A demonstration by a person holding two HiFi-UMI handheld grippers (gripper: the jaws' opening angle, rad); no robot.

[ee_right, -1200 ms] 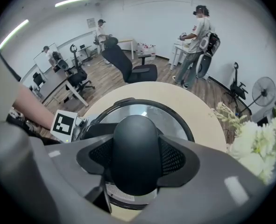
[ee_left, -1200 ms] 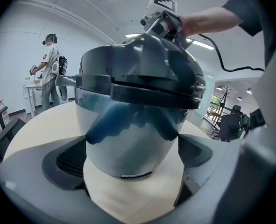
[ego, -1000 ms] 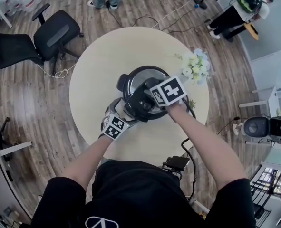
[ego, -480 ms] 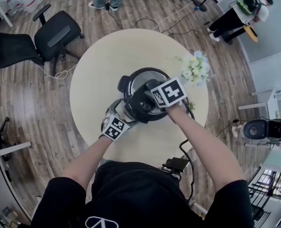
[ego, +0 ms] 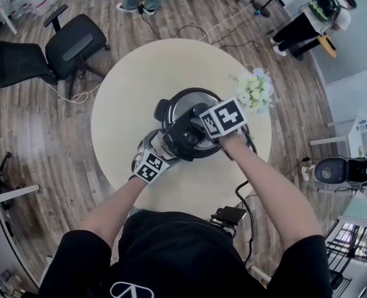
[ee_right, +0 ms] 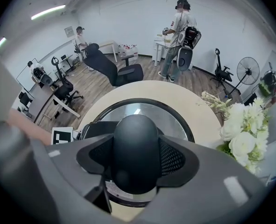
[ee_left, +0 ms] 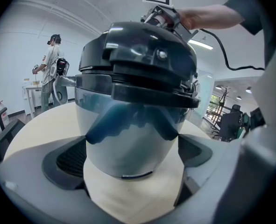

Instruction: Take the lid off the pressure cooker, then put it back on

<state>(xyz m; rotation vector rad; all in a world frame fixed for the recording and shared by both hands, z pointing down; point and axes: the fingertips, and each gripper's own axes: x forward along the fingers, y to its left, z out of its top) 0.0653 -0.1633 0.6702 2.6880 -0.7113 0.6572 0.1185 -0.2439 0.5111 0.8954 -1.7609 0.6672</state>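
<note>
A round table was seen from above on a wood floor. Near its middle a cooker was stood, with the lid seated on it. The right gripper was set on the lid's black top, marker cube uppermost. The left gripper was laid against the cooker's near left side (how firmly either was clamped could not be made out from above). White flowers were placed just right of the cooker. Two black chairs were parked beyond the table's left edge.
</note>
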